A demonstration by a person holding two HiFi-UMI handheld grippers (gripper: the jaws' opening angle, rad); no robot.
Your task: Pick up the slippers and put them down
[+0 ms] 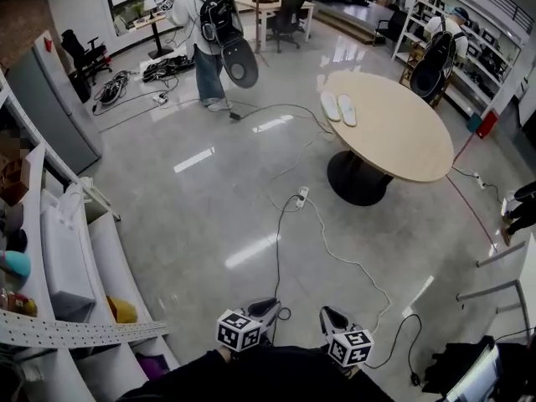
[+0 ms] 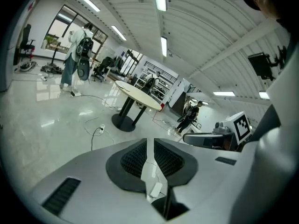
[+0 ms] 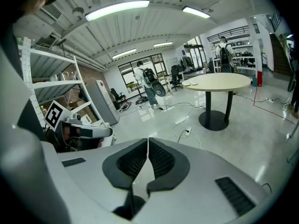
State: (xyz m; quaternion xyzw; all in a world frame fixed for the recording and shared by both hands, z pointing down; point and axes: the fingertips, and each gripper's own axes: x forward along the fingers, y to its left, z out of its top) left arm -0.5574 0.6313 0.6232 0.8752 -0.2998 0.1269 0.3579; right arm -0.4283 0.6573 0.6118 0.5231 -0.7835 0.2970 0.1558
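Note:
Two pale slippers (image 1: 338,108) lie side by side on the far left part of a round wooden table (image 1: 394,141), well across the floor from me. Both grippers hang low against my body at the bottom of the head view, far from the table. My left gripper (image 1: 264,311) (image 2: 150,141) has its jaws a narrow slit apart, with only floor showing through. The jaws of my right gripper (image 1: 333,318) (image 3: 148,141) are shut, tips touching, with nothing between them. The table (image 2: 140,93) (image 3: 219,80) stands ahead in both gripper views.
White shelving (image 1: 67,258) with boxes and oddments lines my left. A power strip (image 1: 301,198) and cables trail over the glossy floor between me and the table. A person with a backpack (image 1: 209,32) stands far back; another person (image 1: 440,53) is by the right shelves. A black bag (image 1: 461,367) sits bottom right.

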